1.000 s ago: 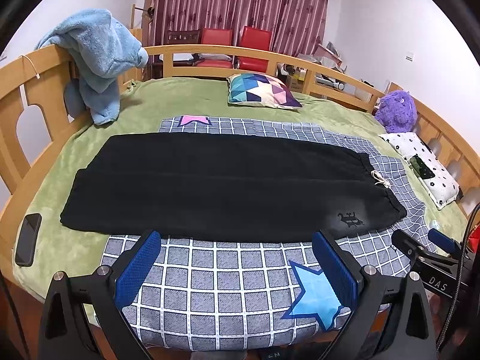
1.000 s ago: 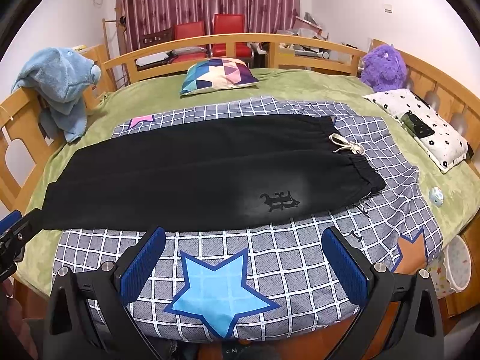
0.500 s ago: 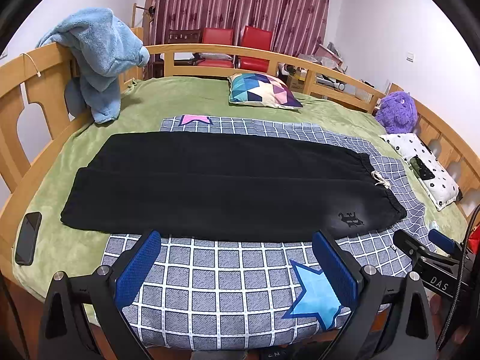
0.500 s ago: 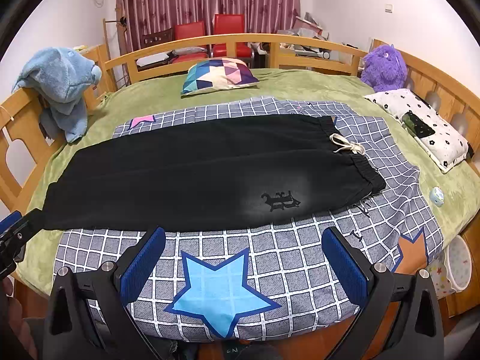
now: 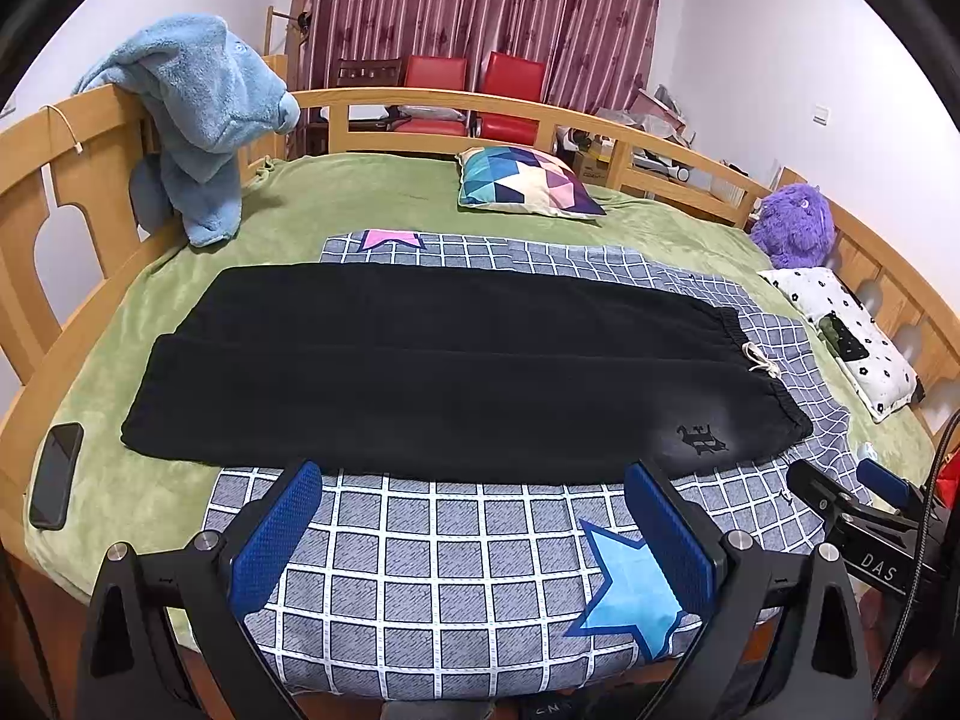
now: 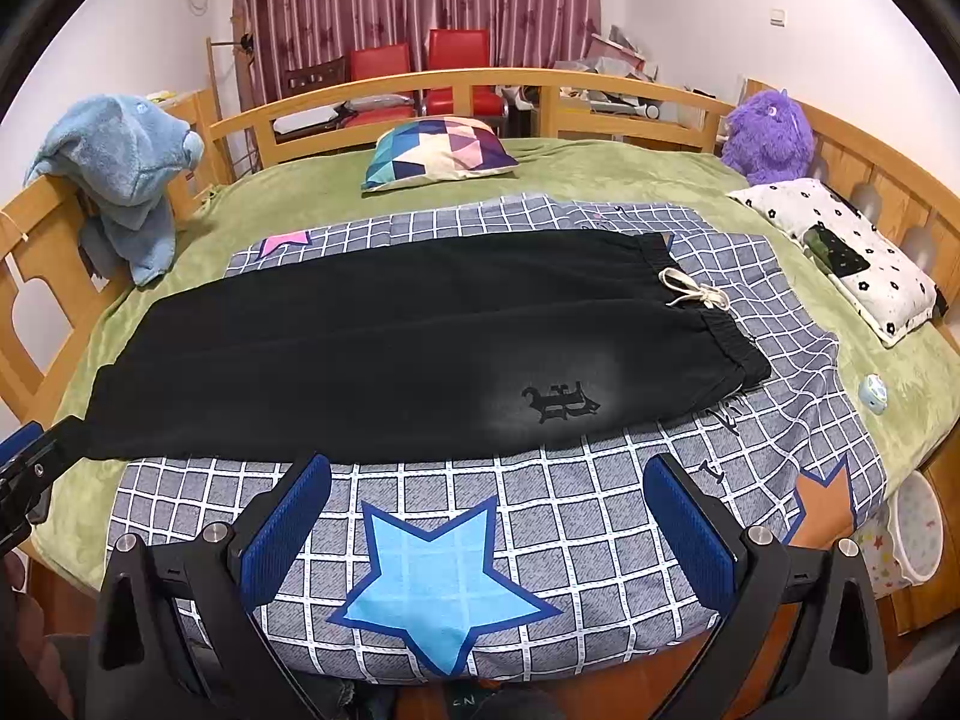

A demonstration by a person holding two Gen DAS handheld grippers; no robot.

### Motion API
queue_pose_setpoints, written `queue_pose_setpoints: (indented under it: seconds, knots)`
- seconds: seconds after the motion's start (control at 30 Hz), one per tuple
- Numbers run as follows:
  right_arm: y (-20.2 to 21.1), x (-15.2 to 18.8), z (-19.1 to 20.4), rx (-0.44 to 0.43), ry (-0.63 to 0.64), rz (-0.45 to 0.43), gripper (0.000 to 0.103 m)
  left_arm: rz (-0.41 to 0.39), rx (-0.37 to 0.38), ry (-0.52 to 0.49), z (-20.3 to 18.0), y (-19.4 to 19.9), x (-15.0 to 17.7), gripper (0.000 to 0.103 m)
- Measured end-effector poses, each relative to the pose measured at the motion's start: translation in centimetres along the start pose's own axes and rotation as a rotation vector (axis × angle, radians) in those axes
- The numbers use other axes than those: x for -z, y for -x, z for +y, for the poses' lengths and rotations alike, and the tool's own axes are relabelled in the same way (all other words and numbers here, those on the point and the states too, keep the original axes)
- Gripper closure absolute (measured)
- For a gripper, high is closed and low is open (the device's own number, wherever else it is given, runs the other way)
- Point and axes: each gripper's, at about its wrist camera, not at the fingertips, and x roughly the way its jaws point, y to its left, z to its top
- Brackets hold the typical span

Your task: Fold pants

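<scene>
My left gripper (image 5: pixel 474 531) and my right gripper (image 6: pixel 486 531) both stand spread wide with nothing between the blue pads, hovering over the near edge of the bed, short of the cloth. Just beyond them the black pants (image 6: pixel 384 348) lie flat across the checked blanket (image 6: pixel 540 516), waistband and drawstring (image 6: pixel 693 295) toward the right edge, leg ends toward the left edge, spilling onto the green sheet (image 5: pixel 360 198).

My worry is the pinch itself: the pants look doubled leg over leg, so I could catch only the top layer, or nip the blanket along with the hem and drag both. Unequal lifts would skew the fold, and the loose drawstring could trail out.

A phone (image 5: pixel 55 474) lies near the left corner, close to the leg ends; a sweep there might knock it off. Farther off, the patterned cushion (image 6: pixel 441 151), the spotted pillow (image 6: pixel 840 252), the purple plush (image 6: pixel 768 135) and the blue towel (image 5: pixel 198 114) on the rail are well apart and block nothing.
</scene>
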Motion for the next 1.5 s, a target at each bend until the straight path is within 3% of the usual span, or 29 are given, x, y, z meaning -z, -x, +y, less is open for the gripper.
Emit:
queue_pose_setpoints:
  seconds: [0.83, 1.17, 1.4, 1.5]
  knots:
    - [0.9, -0.2, 0.7, -0.036, 0.01, -0.031, 0.001, -0.005, 0.013, 0.011, 0.3, 0.1, 0.1, 0.002]
    - [3.1, 0.6, 0.2, -0.084, -0.025, -0.151, 0.001, -0.109, 0.131, 0.069, 1.1, 1.4, 0.4, 0.002]
    - [6.1, 0.7, -0.6, -0.151, 0.035, -0.154, 0.001, -0.196, 0.083, 0.01, 2.2, 3.9, 0.4, 0.002]
    - [6.8, 0.9, -1.5, -0.168, 0.022, -0.173, 0.001, -0.163, 0.106, 0.03, 3.8, 3.7, -0.2, 0.002]
